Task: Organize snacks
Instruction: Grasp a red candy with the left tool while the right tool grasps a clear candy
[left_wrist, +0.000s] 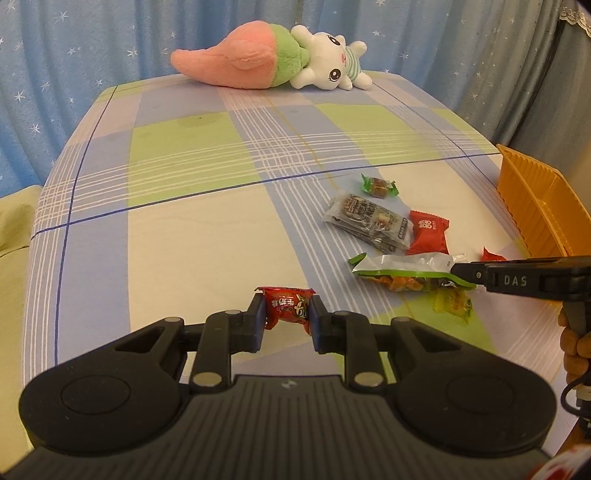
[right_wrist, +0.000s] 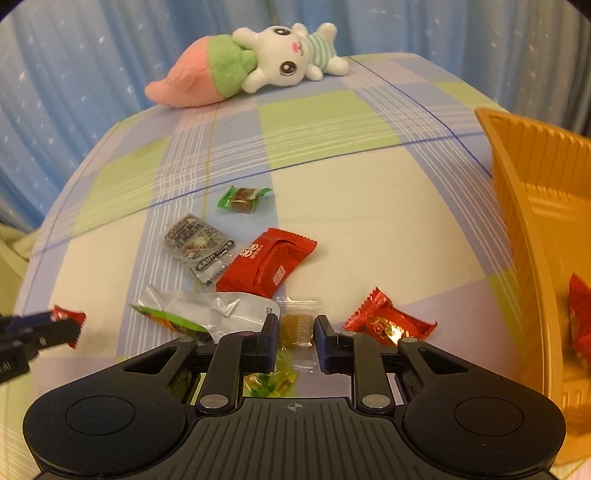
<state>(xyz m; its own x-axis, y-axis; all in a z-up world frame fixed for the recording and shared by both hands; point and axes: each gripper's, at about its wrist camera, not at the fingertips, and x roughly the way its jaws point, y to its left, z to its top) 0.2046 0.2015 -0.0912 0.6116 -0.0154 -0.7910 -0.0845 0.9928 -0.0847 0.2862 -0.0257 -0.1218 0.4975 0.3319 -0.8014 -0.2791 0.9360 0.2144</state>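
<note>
While the left gripper (left_wrist: 287, 312) clamps a red snack packet (left_wrist: 288, 307), the orange tray (right_wrist: 532, 206) lies far right. The right gripper (right_wrist: 295, 330), nearer it, pinches a clear-wrapped candy (right_wrist: 295, 328).

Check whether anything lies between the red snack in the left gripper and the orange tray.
The left gripper holds the red snack. Toward the orange tray at the right lie the loose snacks, chiefly the green-edged bag, and the right gripper hangs over them. Carried higher, the snack should clear them.

Both grippers angled down, jaws drawn in

The left gripper (left_wrist: 287, 314) pinches a red snack packet (left_wrist: 288, 303) between its pads. The right gripper (right_wrist: 295, 328) has its jaws closed on a clear-wrapped amber candy (right_wrist: 296, 329); fingers of the person's right hand (left_wrist: 574, 341) wrap its handle.
</note>
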